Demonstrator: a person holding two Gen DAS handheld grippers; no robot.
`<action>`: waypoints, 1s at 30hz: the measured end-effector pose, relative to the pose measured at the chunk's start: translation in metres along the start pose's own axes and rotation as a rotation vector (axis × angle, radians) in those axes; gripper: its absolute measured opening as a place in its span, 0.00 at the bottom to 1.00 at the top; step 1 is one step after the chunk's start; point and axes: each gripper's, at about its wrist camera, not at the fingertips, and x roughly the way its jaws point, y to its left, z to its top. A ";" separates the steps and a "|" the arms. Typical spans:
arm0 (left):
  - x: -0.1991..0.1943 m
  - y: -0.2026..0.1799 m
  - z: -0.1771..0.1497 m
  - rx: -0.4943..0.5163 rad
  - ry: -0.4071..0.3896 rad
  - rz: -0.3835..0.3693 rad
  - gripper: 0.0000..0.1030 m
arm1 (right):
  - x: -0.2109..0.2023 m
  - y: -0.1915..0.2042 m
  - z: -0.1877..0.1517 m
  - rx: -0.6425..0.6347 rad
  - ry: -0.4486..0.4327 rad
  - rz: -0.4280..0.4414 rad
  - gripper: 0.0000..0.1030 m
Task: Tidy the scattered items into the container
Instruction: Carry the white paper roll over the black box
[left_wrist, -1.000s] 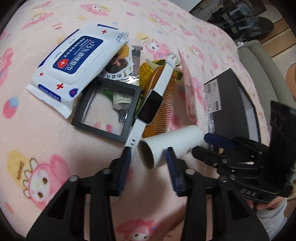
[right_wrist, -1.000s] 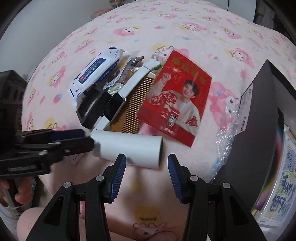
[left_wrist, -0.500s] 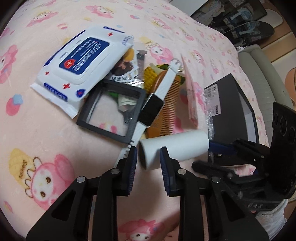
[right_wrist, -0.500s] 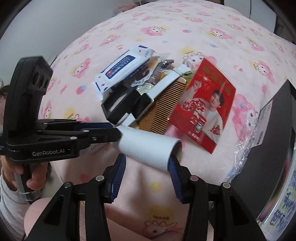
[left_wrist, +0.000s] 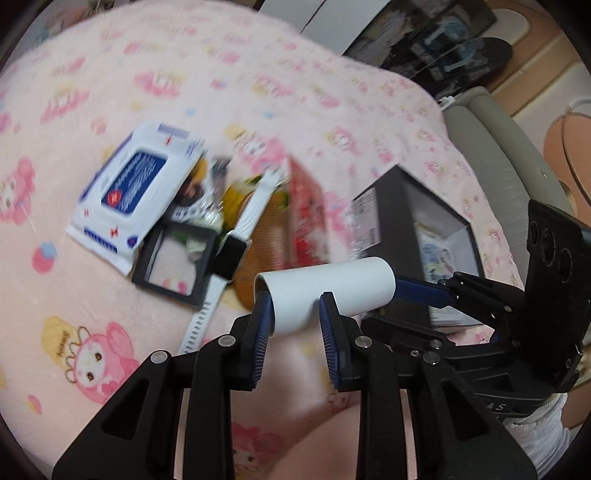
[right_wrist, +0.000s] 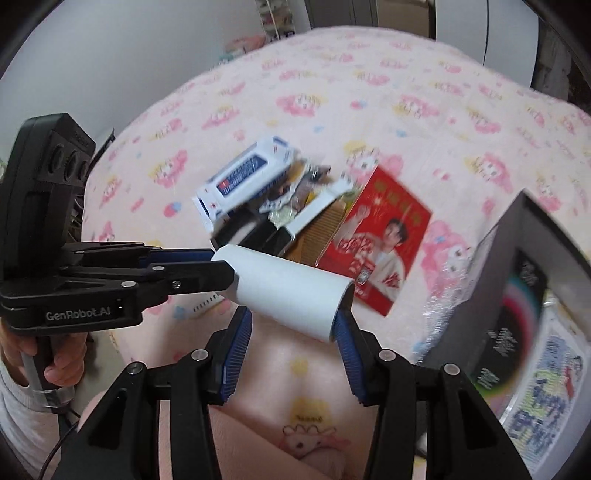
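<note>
My left gripper (left_wrist: 295, 314) is shut on one end of a white paper roll (left_wrist: 328, 288) and holds it in the air above the pink blanket. The roll also shows in the right wrist view (right_wrist: 291, 290), with the left gripper (right_wrist: 218, 266) clamped on its left end. My right gripper (right_wrist: 291, 328) is open, its blue pads either side of the roll's right end, not clearly pressing it. The black box container (left_wrist: 413, 221) lies open to the right; in the right wrist view its wall (right_wrist: 476, 295) is at the right.
A pile lies on the blanket: a wipes pack (left_wrist: 136, 188), a black frame (left_wrist: 173, 258), a white smartwatch (left_wrist: 232, 254), a comb (left_wrist: 266, 240), a red card (right_wrist: 380, 236). A grey sofa arm (left_wrist: 495, 155) stands beyond the bed.
My left gripper has shut on the roll and lifted it off the blanket, up and toward the right. The right gripper has come up with it, staying around the roll's other end.
</note>
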 end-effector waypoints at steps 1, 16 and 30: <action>-0.007 -0.008 0.000 0.015 -0.013 0.004 0.24 | -0.007 0.001 -0.001 -0.003 -0.010 -0.005 0.42; -0.013 -0.178 -0.007 0.308 -0.020 -0.081 0.24 | -0.138 -0.051 -0.074 0.057 -0.180 -0.183 0.42; 0.089 -0.334 -0.037 0.514 0.173 -0.121 0.24 | -0.209 -0.171 -0.152 0.249 -0.203 -0.349 0.42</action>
